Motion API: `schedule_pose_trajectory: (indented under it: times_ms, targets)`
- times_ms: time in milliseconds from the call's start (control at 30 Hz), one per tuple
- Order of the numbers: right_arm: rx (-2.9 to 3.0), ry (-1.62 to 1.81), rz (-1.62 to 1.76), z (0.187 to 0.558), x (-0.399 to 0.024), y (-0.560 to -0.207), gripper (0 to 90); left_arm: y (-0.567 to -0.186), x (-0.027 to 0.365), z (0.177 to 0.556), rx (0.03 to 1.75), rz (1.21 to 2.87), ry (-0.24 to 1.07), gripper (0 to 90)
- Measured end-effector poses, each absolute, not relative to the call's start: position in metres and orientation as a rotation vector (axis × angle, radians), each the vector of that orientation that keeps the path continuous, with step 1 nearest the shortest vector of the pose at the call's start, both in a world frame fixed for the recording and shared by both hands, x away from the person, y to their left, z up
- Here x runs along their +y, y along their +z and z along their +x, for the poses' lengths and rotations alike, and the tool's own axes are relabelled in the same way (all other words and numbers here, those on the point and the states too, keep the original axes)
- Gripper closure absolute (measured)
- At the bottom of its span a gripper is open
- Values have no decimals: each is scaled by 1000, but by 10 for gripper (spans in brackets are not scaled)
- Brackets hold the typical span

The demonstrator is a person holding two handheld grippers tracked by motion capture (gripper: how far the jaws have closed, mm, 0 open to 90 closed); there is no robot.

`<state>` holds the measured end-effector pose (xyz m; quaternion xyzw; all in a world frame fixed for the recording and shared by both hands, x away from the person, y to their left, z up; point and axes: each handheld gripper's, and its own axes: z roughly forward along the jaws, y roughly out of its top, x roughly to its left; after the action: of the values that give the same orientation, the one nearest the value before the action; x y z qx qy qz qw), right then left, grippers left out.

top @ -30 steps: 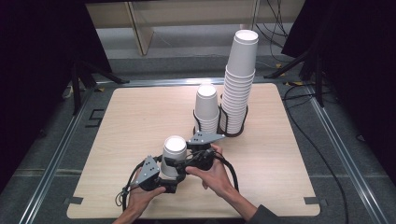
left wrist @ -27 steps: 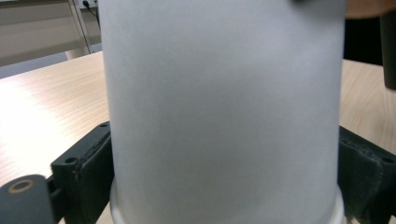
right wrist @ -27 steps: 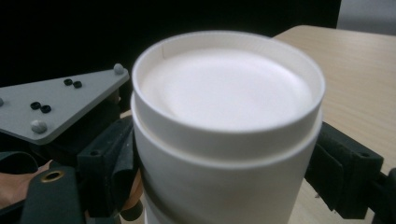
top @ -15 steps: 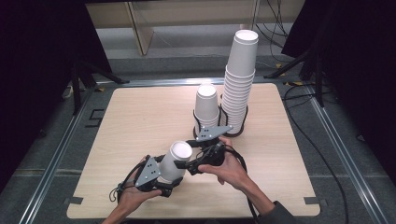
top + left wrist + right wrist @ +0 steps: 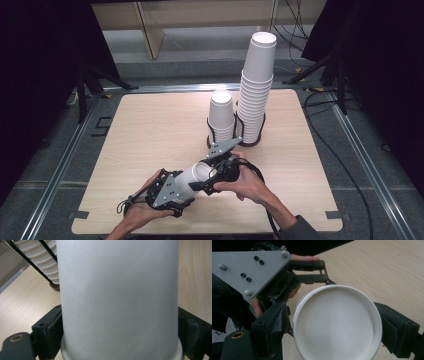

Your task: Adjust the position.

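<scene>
The cup [image 5: 192, 178] is tipped on its side now, in front of the short stack [image 5: 220, 117]. Left tool [image 5: 172, 192] has just been closing and is gripping it, right tool [image 5: 216, 176] is clamping the rim end. Probably pulling nested cups apart next.

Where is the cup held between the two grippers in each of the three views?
High view: the cup lies tilted near the table's front edge, between both grippers.
Left gripper view: the cup's wall spans the middle, top to bottom.
Right gripper view: its round end sits centre-low, between the black jaws.
Shared landmark: the tall cup stack, seen top left in the left gripper view.
</scene>
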<state>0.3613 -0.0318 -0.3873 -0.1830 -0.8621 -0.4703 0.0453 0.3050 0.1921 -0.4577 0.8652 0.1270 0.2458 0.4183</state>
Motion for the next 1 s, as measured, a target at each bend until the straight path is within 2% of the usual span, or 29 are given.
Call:
schedule_pose_trajectory:
  times_ms: [367, 467, 600, 800, 1000]
  targets:
    - [-2632, -1391, -519, 363, -30, -393, 218, -457, 191, 303, 289, 2157, 636, 102]
    - [-2619, -1397, -545, 362, -31, -390, 224, -456, 193, 303, 299, 2127, 625, 75]
    - [-2591, -1474, -525, 365, -36, -384, 230, -457, 196, 304, 327, 1993, 614, 37]
    - [-2501, -1546, -570, 370, -48, -378, 232, -456, 204, 305, 371, 1856, 609, 38]
    - [-2385, -1601, -605, 375, -55, -378, 233, -453, 208, 303, 380, 1772, 623, 29]
